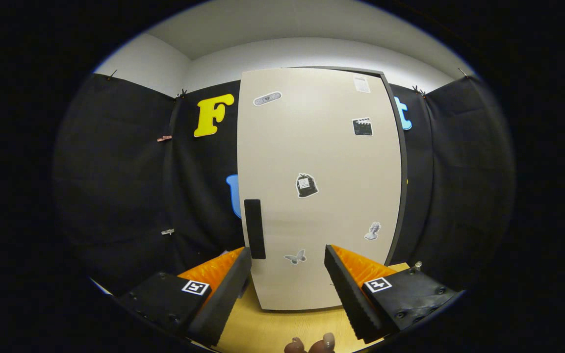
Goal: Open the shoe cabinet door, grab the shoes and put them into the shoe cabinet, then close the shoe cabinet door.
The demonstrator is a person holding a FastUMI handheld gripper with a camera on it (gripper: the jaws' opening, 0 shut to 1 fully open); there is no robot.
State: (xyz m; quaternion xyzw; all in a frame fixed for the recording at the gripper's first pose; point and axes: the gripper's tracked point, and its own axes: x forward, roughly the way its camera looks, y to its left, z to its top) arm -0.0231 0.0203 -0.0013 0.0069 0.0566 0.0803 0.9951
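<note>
My claw (pixel 287 284) gapes wide, empty; the stiff, light-looking door (pixel 319 162) swings best from its handle (pixel 254 228) at eleven o'clock.

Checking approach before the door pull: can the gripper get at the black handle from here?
Probably yes. The gripper is open, and the handle on the closed cabinet door sits just ahead of its left finger, with nothing between.

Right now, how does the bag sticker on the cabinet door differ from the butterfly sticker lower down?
The bag sticker is dark and bulky; the butterfly sticker is pale and slighter. The bag sticker sits mid-door, above the open gripper; the butterfly sticker sits low, between the fingertips. The bag sticker lies right of the black handle's top; the butterfly sticker is level with its bottom. Both are stuck flat on the beige shoe cabinet door, which looks shut.
</note>
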